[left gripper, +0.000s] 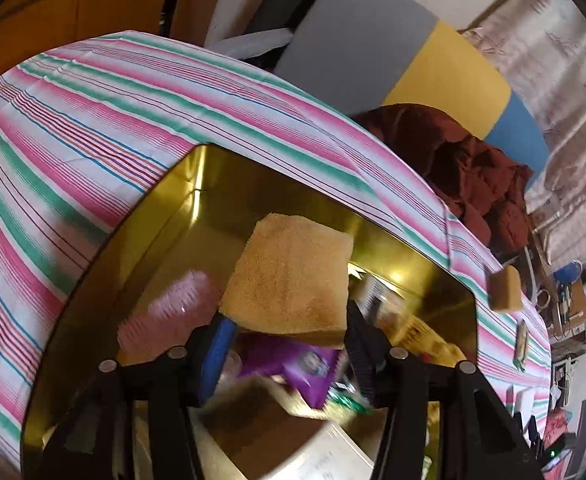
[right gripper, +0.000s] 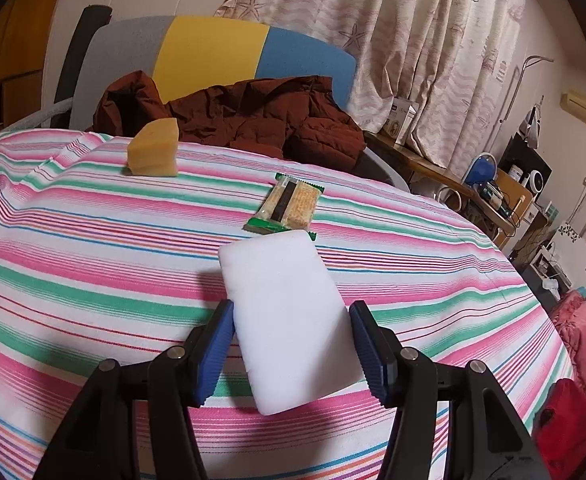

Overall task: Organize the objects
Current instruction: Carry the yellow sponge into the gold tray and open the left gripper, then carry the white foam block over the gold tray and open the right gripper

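Jaws of the left gripper [left gripper: 285, 332] bracket the near edge of a tan sponge [left gripper: 293, 280], one pad at each side of it. The blur hides whether they grip it or have let go, so I cannot tell. The sponge hangs tilted over the open gold tin [left gripper: 165, 216], which looks like the collecting place. A pink object [left gripper: 169, 312] and a purple packet [left gripper: 293, 364] already lie inside, so the sponge is probably being dropped in with them. The tin stands on the striped cloth of the bench [left gripper: 93, 120], towards its near side.

On the right gripper [right gripper: 291, 340] the jaws are clenched on a white foam block [right gripper: 289, 320], blue pads pressing its two long sides. The block is carried clear of the cloth and casts a shadow to its left, likely waiting for its turn at the tin.

Just beyond the block lies a green-edged biscuit packet [right gripper: 287, 208], flat on the cloth and not yet collected. Farther on, a yellow wedge sponge [right gripper: 155, 150] sits near the far edge of the bench, also still out.

Behind that edge a rust-red jacket [right gripper: 253, 116] is heaped on a grey, yellow and blue chair [right gripper: 213, 48].
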Available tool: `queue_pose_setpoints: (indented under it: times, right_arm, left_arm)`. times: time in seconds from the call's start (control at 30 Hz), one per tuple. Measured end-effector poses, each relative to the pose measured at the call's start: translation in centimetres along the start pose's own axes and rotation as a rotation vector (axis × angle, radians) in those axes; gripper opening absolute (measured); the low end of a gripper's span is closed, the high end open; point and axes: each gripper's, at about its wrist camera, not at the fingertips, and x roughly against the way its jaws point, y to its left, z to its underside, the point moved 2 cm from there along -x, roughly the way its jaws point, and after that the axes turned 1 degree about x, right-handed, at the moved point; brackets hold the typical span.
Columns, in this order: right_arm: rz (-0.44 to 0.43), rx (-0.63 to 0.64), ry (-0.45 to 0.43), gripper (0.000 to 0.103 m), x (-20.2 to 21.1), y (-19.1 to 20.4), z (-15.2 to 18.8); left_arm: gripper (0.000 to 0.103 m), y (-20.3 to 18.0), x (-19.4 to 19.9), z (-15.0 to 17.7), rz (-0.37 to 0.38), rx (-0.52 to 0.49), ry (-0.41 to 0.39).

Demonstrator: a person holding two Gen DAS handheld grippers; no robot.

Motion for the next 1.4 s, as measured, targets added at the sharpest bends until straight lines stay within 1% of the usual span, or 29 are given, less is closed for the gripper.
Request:
queue_pose_setpoints:
  times: [0.07, 0.1, 0.17, 0.3, 0.33, 0.47, 0.57, 0.67, 0.73, 0.8, 0.87, 0.9, 0.97, 1.03, 1.17, 1.23, 1.3, 1.4]
  right_arm:
    - [0.002, 0.010, 0.000, 0.059, 0.0, 0.2, 0.0]
    - [0.003, 0.017, -0.001, 0.059, 0.0, 0.3, 0.0]
    - [0.006, 0.029, -0.002, 0.059, 0.0, 0.6, 0.0]
    - [0.014, 0.056, 0.000, 0.059, -0.1, 1.1, 0.0]
    - [0.014, 0.061, -0.003, 0.059, 0.0, 1.2, 0.0]
    - [0.012, 0.065, -0.026, 0.059, 0.6, 1.3, 0.0]
    - [0.000, 0.055, -0.055, 0.059, 1.5, 1.2, 0.0]
    - [-0.036, 0.045, -0.067, 0.059, 2.4, 1.2, 0.1]
    - [-0.058, 0.046, -0.078, 0.059, 3.2, 1.4, 0.1]
    - [-0.111, 0.027, -0.094, 0.059, 4.6, 1.8, 0.1]
    - [-0.180, -0.007, -0.103, 0.059, 6.0, 2.5, 0.0]
    - [-0.234, -0.029, -0.112, 0.059, 7.1, 3.2, -0.2]
    - [-0.314, -0.044, -0.124, 0.059, 8.6, 4.6, -0.4]
    - [-0.422, -0.048, -0.147, 0.059, 10.7, 6.6, -1.0]
    - [-0.612, 0.025, -0.210, 0.060, 15.1, 11.3, -2.4]
    - [-0.685, 0.069, -0.228, 0.060, 16.7, 13.5, -2.8]
    - [-0.760, 0.117, -0.235, 0.060, 18.3, 16.2, -3.4]
    - [-0.884, 0.165, -0.214, 0.060, 19.8, 19.5, -3.9]
  left_arm:
    - [0.060, 0.2, -0.1, -0.3, -0.016, -0.008, -0.010]
    - [0.068, 0.2, 0.0, -0.3, -0.033, -0.013, -0.008]
    - [0.081, 0.3, 0.4, -0.2, -0.038, -0.011, -0.021]
    - [0.082, 0.6, 2.5, 0.5, 0.028, 0.023, -0.091]
    - [0.083, 0.7, 3.0, 0.7, 0.034, 0.022, -0.111]
    - [0.083, 0.5, 4.6, 2.6, 0.033, -0.007, -0.159]
    - [0.083, 0.5, 5.9, 4.5, 0.053, -0.038, -0.202]
    - [0.083, 0.3, 7.3, 6.2, 0.063, -0.072, -0.247]
    - [0.083, 0.0, 8.2, 6.9, 0.052, -0.102, -0.278]
    - [0.083, -0.1, 8.7, 7.7, 0.035, -0.141, -0.299]
    - [0.083, 0.0, 8.9, 8.1, 0.015, -0.160, -0.300]
    - [0.083, -0.1, 9.0, 8.3, 0.011, -0.165, -0.298]
    - [0.082, 0.0, 9.3, 8.6, -0.003, -0.168, -0.303]
    - [0.082, 0.1, 9.6, 8.7, -0.020, -0.171, -0.309]
    - [0.082, 0.8, 10.7, 8.9, -0.044, -0.175, -0.341]
    - [0.082, 1.2, 11.2, 8.7, -0.049, -0.171, -0.348]
    - [0.082, 1.8, 11.6, 8.3, -0.054, -0.160, -0.354]
    - [0.082, 2.6, 12.0, 7.8, -0.067, -0.151, -0.352]
